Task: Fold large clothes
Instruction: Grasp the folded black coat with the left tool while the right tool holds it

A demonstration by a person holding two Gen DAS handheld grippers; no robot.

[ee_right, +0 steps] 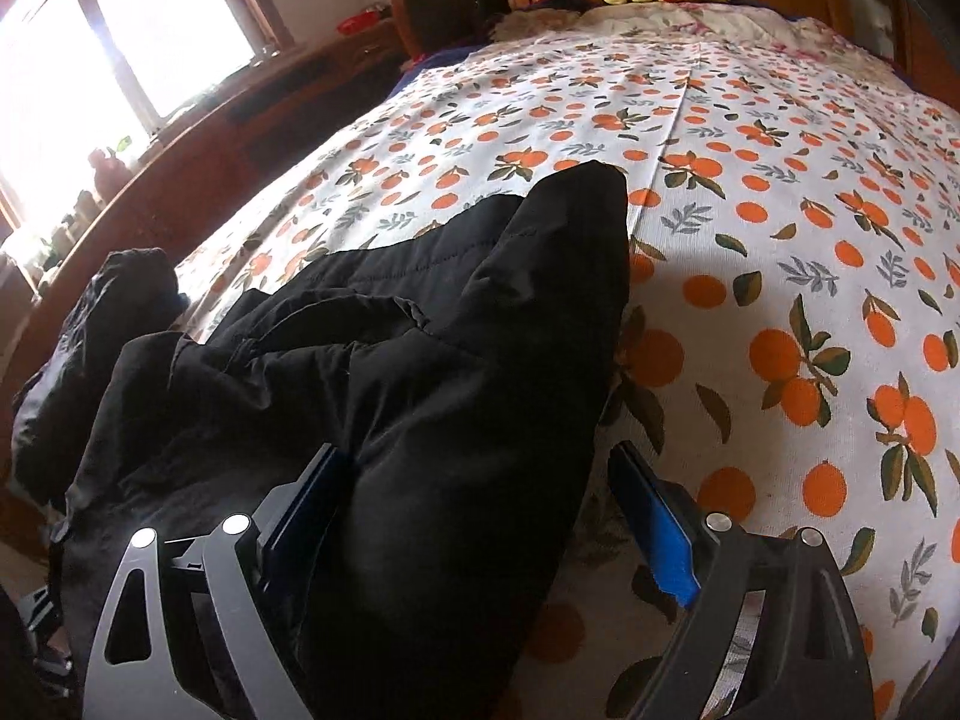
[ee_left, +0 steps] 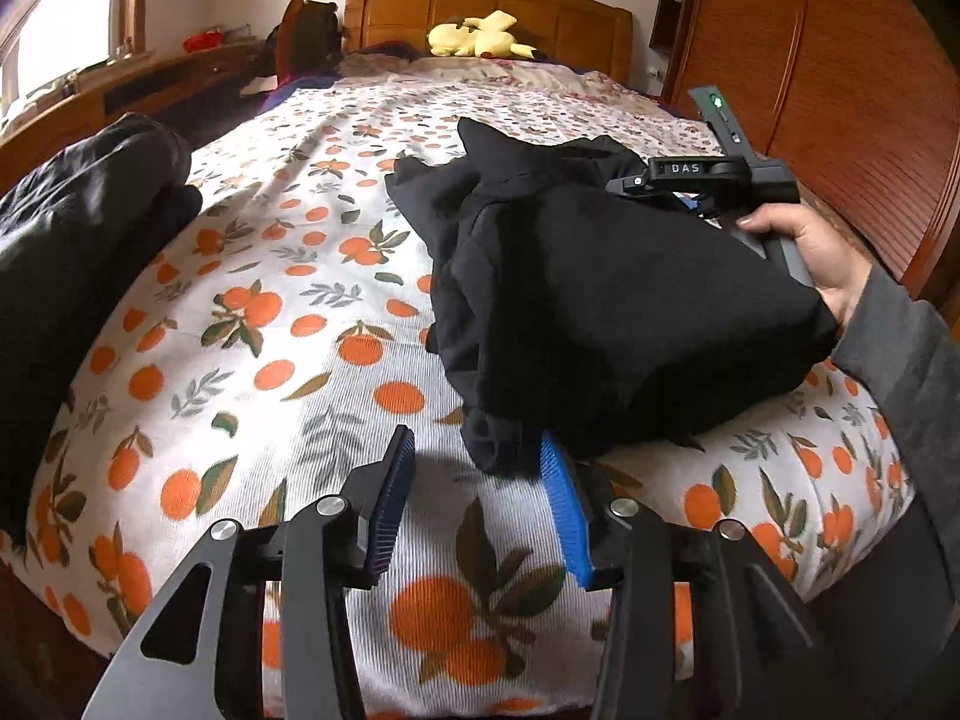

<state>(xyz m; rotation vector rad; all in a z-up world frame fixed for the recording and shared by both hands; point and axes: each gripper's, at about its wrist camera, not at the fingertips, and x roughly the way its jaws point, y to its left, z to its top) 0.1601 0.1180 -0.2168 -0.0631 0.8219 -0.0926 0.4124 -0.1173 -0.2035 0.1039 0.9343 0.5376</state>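
Black jacket (ee_right: 420, 372) bunched on orange-print bedspread (ee_right: 780, 276), long axis toward upper right. Left gripper (ee_left: 474, 504) apart, empty; right gripper (ee_right: 480, 516) apart, straddling jacket.

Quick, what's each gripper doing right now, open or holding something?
Left gripper: open, holding nothing, beside the black jacket.
Right gripper: open, straddling the jacket, not gripping it.

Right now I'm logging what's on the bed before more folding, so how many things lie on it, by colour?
Black garments: 2, the black jacket by the foot edge and a second dark garment off to its left.
Yellow plush toys: 1, the yellow plush toy by the headboard.
Total: 3
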